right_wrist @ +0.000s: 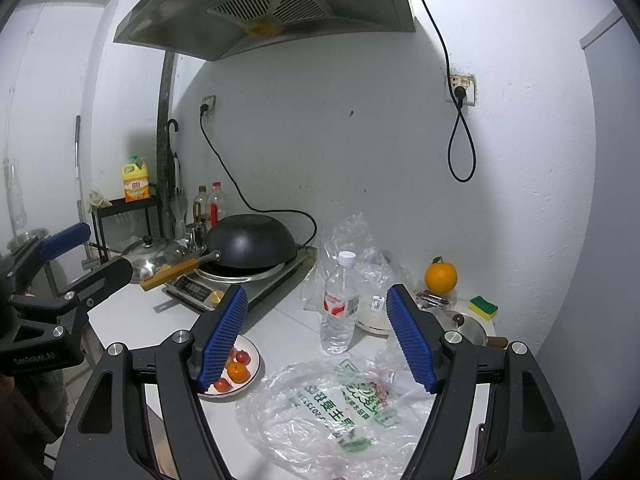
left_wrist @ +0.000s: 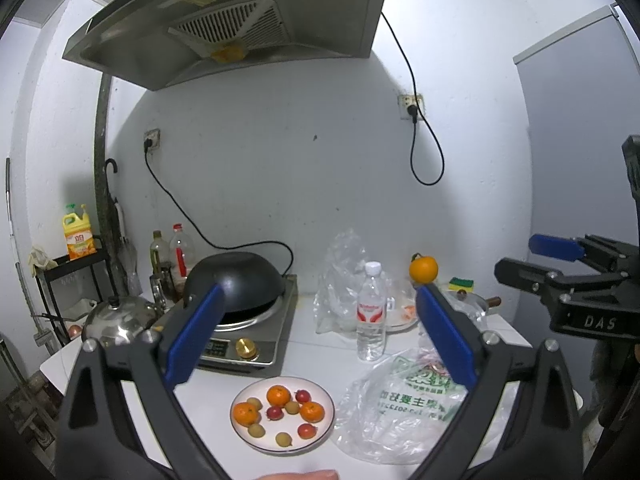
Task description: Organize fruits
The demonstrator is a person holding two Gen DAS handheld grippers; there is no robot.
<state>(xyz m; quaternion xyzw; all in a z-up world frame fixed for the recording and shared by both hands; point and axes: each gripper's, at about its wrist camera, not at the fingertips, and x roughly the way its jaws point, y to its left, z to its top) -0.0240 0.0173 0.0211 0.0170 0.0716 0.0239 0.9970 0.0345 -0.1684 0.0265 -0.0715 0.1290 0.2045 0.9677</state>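
both claws stand wide with nothing between the pads: left gripper (left_wrist: pixel 320 332) hovers above the white plate (left_wrist: pixel 320 438) of small fruits (left_wrist: pixel 279 395) (oranges, red and yellowish ones), right gripper (right_wrist: pixel 316 334) above the crumpled plastic bag (right_wrist: pixel 320 416) just beside it. behind them stand a water bottle (right_wrist: pixel 339 304) and, well apart, one large orange (right_wrist: pixel 440 275).

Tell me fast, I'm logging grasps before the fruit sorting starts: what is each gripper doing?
Left gripper: open, holding nothing, above the plate of fruit.
Right gripper: open, holding nothing, above the printed plastic bag.
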